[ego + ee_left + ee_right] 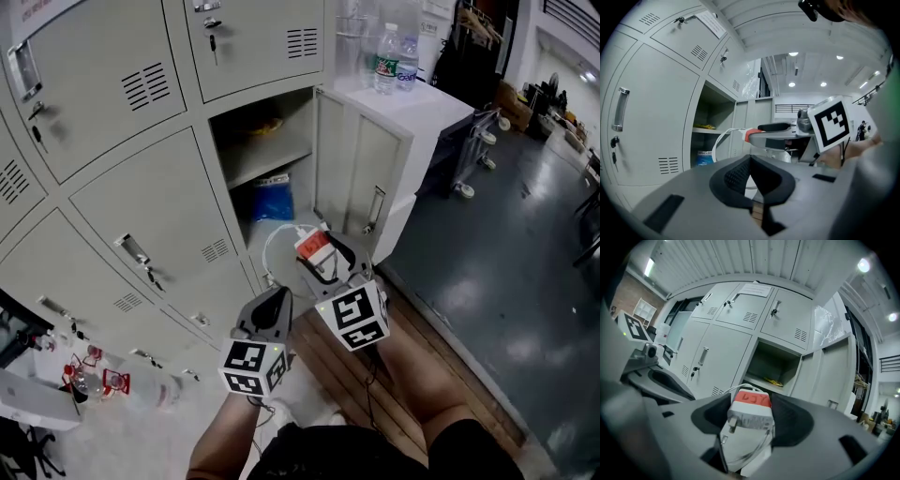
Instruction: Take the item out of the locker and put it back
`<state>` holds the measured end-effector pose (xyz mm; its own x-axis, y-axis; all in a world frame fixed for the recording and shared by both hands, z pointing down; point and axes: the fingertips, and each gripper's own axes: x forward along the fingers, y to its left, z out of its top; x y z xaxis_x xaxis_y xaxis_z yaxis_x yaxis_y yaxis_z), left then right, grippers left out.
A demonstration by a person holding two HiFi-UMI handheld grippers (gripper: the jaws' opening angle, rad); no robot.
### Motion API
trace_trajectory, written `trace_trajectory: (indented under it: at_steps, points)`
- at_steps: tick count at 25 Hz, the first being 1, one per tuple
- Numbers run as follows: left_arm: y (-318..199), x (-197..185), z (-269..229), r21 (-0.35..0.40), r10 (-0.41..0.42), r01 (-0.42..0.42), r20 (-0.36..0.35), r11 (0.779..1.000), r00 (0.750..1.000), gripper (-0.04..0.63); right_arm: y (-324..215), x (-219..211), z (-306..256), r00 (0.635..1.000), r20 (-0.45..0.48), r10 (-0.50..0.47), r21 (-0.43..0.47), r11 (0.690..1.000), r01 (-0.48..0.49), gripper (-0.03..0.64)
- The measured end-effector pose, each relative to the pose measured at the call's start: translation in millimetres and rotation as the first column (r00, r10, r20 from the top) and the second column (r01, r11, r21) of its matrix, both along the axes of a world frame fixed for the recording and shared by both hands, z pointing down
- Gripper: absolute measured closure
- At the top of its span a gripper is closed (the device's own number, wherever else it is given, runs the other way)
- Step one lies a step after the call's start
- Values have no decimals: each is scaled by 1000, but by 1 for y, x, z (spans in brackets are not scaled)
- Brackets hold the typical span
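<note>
White plastic charger (pixel 749 416), likely light, rigid and slick, is pinched by its flat sides between the fingers of the right gripper (pixel 325 255) before the open locker (pixel 255 141), its cable (pixel 269 248) looping loose; the left gripper (pixel 272 300) has its fingers pressed together.

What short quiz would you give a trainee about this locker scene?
1. Pick one: the right hand-held gripper holds A) a book, B) a white charger with red tape, C) nothing.
2. True or false: the left hand-held gripper also grips something.
3. What colour is the bag under the shelf of the open locker?

Key: 1 B; 2 false, its jaws are together and empty; 3 blue.
</note>
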<state>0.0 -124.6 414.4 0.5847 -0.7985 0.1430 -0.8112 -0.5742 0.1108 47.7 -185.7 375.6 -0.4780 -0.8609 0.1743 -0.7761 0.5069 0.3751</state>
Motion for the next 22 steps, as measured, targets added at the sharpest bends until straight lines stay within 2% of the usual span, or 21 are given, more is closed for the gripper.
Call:
trace_trajectory:
  at_steps: [13, 22]
  points:
    - [59, 25, 7, 1, -116, 116, 16, 993, 993, 591, 66, 24, 16, 994, -1, -111, -10, 994, 111, 345]
    - [78, 41, 16, -3, -145, 145, 18, 989, 989, 592, 89, 42, 30, 990, -13, -138, -26, 990, 137, 345]
